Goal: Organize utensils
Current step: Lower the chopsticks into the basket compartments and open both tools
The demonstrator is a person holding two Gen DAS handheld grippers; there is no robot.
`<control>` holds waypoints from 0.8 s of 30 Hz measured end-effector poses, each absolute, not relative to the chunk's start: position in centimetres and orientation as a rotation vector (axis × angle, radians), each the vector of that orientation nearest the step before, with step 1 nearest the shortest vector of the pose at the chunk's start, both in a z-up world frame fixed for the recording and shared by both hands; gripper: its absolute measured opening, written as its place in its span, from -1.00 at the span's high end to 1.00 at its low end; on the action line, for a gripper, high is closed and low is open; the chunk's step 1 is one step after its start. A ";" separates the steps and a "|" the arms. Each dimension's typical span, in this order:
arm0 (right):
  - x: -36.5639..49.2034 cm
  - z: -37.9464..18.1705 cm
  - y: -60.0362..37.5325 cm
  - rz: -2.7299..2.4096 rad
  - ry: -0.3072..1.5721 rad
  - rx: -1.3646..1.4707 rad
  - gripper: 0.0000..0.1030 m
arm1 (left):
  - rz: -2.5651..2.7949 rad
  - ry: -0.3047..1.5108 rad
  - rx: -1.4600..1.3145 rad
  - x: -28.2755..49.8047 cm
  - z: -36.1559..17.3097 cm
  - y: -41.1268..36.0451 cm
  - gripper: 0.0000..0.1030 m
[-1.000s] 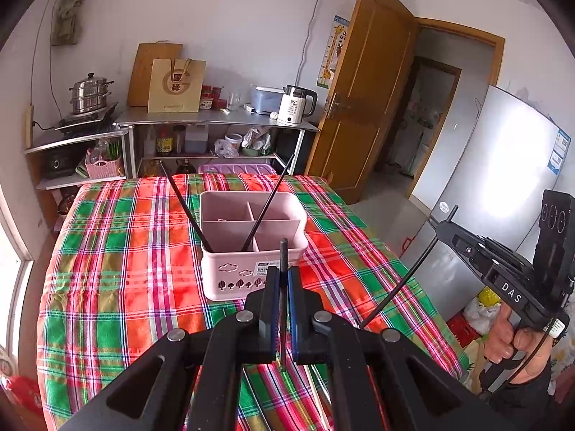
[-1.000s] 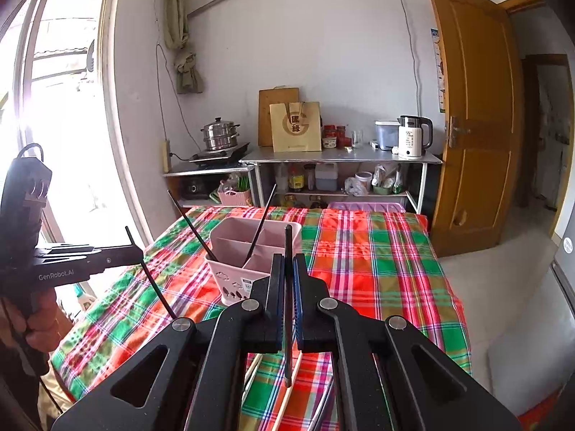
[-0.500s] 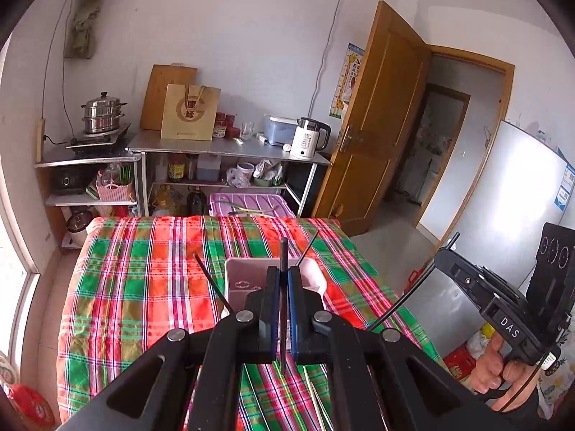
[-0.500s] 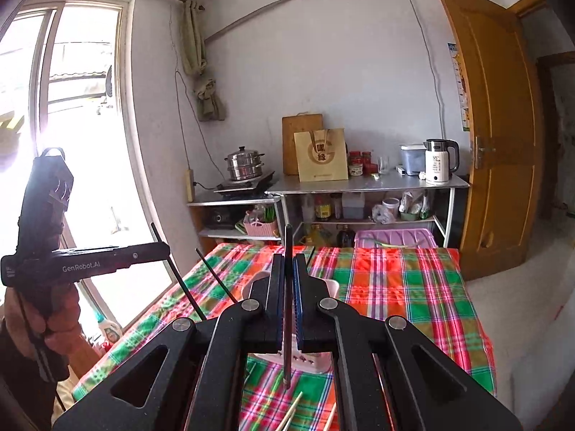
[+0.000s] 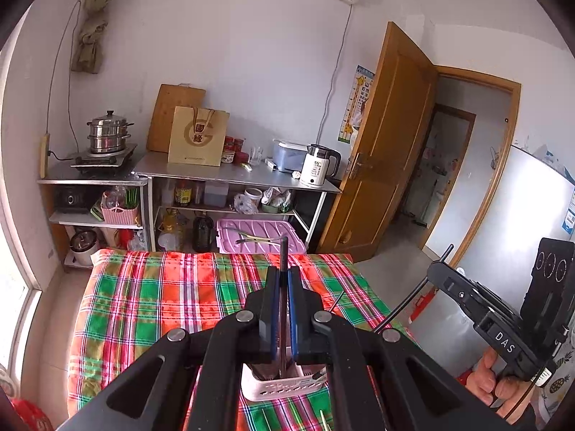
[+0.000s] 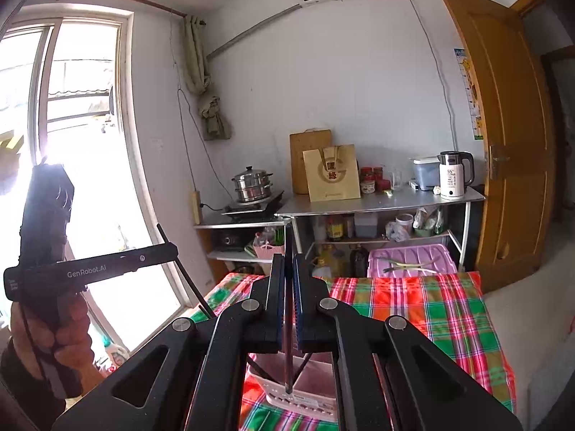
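Observation:
My left gripper (image 5: 282,276) is shut on a black chopstick (image 5: 284,309) held upright. Its lower end hangs over the pink utensil holder (image 5: 284,388) on the plaid table. My right gripper (image 6: 288,265) is shut on another black chopstick (image 6: 287,323), with its tip over the pink utensil holder (image 6: 305,391). Two black chopsticks lean inside that holder. The right gripper shows at the right of the left wrist view (image 5: 436,267). The left gripper shows at the left of the right wrist view (image 6: 169,251). A few pale chopsticks (image 5: 323,420) lie on the cloth in front of the holder.
The plaid tablecloth (image 5: 151,305) covers the table. Behind it stand steel shelves (image 5: 233,176) with a kettle, a paper bag and a steamer pot. A purple tray (image 5: 258,233) sits low behind the table. An open wooden door (image 5: 388,151) is at the right, a window (image 6: 72,143) at the left.
Both grippers have risen and tilted upward with their chopsticks. The pink holder has dropped from the middle of each view to the bottom, under the fingers.

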State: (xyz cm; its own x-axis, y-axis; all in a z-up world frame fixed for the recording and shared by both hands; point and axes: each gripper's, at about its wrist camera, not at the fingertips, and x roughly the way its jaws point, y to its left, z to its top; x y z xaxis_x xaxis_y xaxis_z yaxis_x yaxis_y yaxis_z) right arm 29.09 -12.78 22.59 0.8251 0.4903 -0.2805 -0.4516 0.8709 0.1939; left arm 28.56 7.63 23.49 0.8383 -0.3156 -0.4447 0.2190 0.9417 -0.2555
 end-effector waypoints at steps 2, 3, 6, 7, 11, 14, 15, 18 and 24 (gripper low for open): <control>29.8 22.3 -12.3 0.506 0.334 0.126 0.92 | -0.279 0.504 -0.197 29.3 23.0 7.9 0.92; 30.1 22.0 -12.1 0.507 0.336 0.129 0.92 | -0.277 0.510 -0.201 29.6 22.7 8.0 0.92; 30.9 21.2 -11.6 0.510 0.346 0.131 0.92 | -0.284 0.530 -0.215 30.4 21.3 8.2 0.92; 31.2 20.8 -11.4 0.511 0.355 0.129 0.92 | -0.285 0.538 -0.215 30.7 20.9 8.2 0.92; 31.9 18.9 -10.9 0.509 0.393 0.118 0.92 | -0.290 0.571 -0.217 31.6 18.9 8.0 0.92; 32.4 17.5 -10.7 0.507 0.427 0.113 0.92 | -0.292 0.598 -0.214 32.1 17.5 7.8 0.92; 32.5 17.1 -10.7 0.506 0.436 0.110 0.92 | -0.290 0.607 -0.212 32.3 17.1 7.7 0.92; 32.9 16.1 -10.7 0.503 0.461 0.109 0.92 | -0.287 0.635 -0.216 32.7 16.0 7.5 0.92; 33.3 14.8 -10.4 0.494 0.496 0.096 0.92 | -0.279 0.661 -0.211 33.0 14.6 7.4 0.92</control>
State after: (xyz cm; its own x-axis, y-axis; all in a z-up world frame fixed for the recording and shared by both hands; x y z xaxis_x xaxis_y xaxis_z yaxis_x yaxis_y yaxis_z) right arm 33.28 -10.38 14.81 0.7649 0.4769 -0.4331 -0.4311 0.8785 0.2060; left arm 33.03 7.35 14.60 0.7542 -0.3201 -0.5734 0.1871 0.9417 -0.2797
